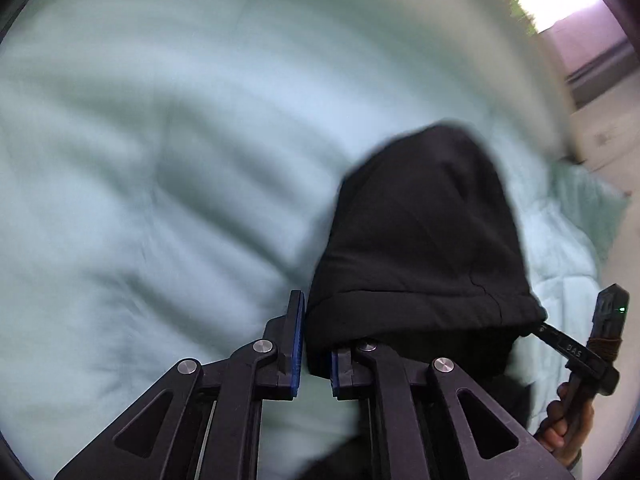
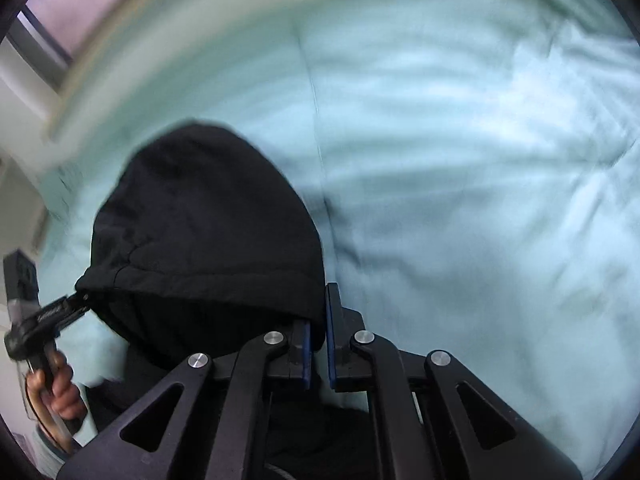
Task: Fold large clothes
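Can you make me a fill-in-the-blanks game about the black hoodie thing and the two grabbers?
1. The garment held by the grabbers is colored ____.
2. It hangs over a bedsheet colored pale ____.
3. The left gripper and right gripper each pinch the hem with their ____.
4. The number of grippers holding the cloth is ____.

Missing words: black; green; jaws; two

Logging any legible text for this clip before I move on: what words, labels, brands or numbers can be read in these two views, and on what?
"DAS": white letters on the black bar of the right hand-held gripper, seen from the left wrist view; possibly part of a longer word.
White print on the left hand-held gripper bar, in the right wrist view: too blurred to read.
Nothing readable on the black garment or the pale green bedding.
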The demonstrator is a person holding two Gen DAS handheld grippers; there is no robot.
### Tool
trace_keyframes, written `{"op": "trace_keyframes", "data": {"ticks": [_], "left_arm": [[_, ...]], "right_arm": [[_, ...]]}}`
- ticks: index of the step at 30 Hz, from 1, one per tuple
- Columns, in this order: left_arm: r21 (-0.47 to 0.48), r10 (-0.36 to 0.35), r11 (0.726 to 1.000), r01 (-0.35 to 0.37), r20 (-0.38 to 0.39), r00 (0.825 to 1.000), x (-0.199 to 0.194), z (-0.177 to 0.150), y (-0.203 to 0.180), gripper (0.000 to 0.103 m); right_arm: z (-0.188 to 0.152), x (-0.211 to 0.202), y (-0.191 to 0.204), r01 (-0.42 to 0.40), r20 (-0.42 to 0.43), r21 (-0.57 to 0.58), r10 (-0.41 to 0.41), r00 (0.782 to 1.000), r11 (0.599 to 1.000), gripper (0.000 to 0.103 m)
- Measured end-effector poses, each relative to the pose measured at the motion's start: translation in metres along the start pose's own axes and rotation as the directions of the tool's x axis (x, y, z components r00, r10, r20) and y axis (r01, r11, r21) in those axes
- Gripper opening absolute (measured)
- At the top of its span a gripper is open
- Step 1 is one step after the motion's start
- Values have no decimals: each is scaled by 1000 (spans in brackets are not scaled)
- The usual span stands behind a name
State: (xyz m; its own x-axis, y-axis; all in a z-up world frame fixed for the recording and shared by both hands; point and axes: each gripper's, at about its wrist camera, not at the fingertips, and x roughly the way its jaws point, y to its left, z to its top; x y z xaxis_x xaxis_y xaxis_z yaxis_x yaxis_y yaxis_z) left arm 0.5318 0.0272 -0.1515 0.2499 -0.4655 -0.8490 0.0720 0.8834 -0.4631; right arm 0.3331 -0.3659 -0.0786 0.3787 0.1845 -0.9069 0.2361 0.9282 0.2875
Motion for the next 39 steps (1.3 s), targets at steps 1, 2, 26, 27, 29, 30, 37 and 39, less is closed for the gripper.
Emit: {"op": "trace_keyframes", "data": {"ticks": [1, 2, 26, 27, 29, 30, 37, 39], "left_arm": [[-3, -13, 1000, 13, -2, 1000, 5, -2, 4, 13], [-8, -33, 999, 33, 8, 999, 5, -2, 6, 13], [199, -26, 980, 23, 12, 1000, 20, -12, -45, 46], [204, -23, 979, 19, 16, 1000, 17, -11, -48, 46], [229, -2, 974, -4, 23, 1000, 9, -9, -55, 46], [251, 6, 968, -17, 42, 999, -1, -8, -61, 45], [336, -130, 941, 52, 214, 968, -88, 18, -90, 81], [338, -125, 939, 57, 182, 975, -81, 39, -87, 81]], "right_arm": [[-2, 8, 0, 0, -17, 0, 0, 1000, 1000, 7], [-5, 14, -3, -5, -27, -4, 5, 1000, 1000, 7], [6, 46, 40, -47, -75, -154, 36, 997, 987, 30], [7, 45, 38, -53, -77, -148, 42, 996, 987, 30], [9, 36, 39, -65, -87, -156, 52, 995, 986, 30], [10, 28, 39, -71, -82, -175, 57, 995, 982, 30], [35, -45, 27, -128, 60, -251, 148, 987, 959, 77], [52, -43, 17, -104, 65, -242, 123, 990, 965, 77]]}}
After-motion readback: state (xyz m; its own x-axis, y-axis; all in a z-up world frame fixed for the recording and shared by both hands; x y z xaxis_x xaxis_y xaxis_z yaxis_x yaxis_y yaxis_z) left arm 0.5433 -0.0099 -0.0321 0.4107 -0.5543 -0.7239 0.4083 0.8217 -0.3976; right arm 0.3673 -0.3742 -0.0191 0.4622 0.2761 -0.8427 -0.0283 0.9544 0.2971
